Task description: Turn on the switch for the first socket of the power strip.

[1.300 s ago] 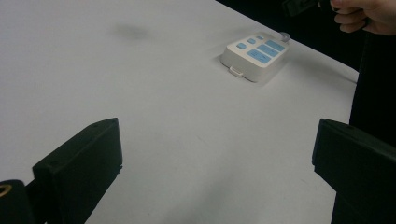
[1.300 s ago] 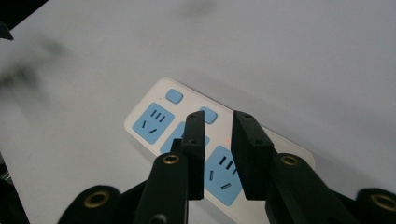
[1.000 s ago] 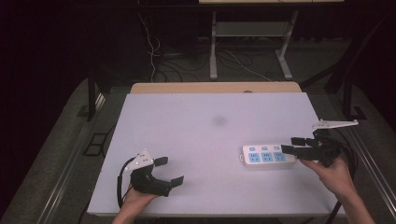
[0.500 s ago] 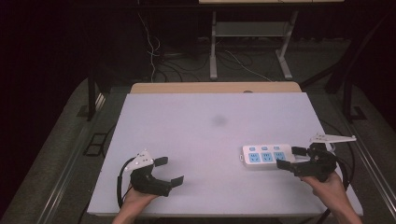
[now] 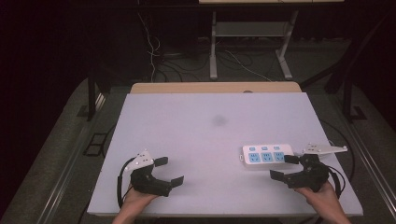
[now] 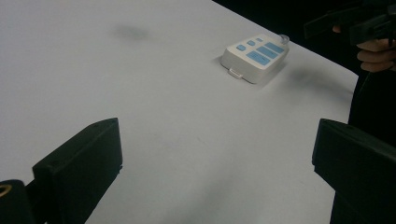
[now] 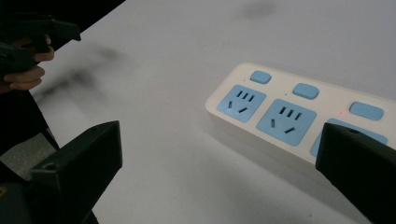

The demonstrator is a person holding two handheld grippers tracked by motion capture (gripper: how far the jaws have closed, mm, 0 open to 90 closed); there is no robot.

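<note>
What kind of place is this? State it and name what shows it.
Probably a lab or recording workspace, not a home: a bare white table with just a power strip, loose cables trailing over the dark floor behind, and a metal equipment stand beyond the table.

In the right gripper view, the white power strip with blue sockets (image 7: 299,116) runs off the right edge, its third socket partly hidden behind the black right jaw. A tiny red dot, perhaps an indicator light, glows near one switch. The other hand's black gripper (image 7: 32,35) at far left is blurred and cut by the edge.
</note>
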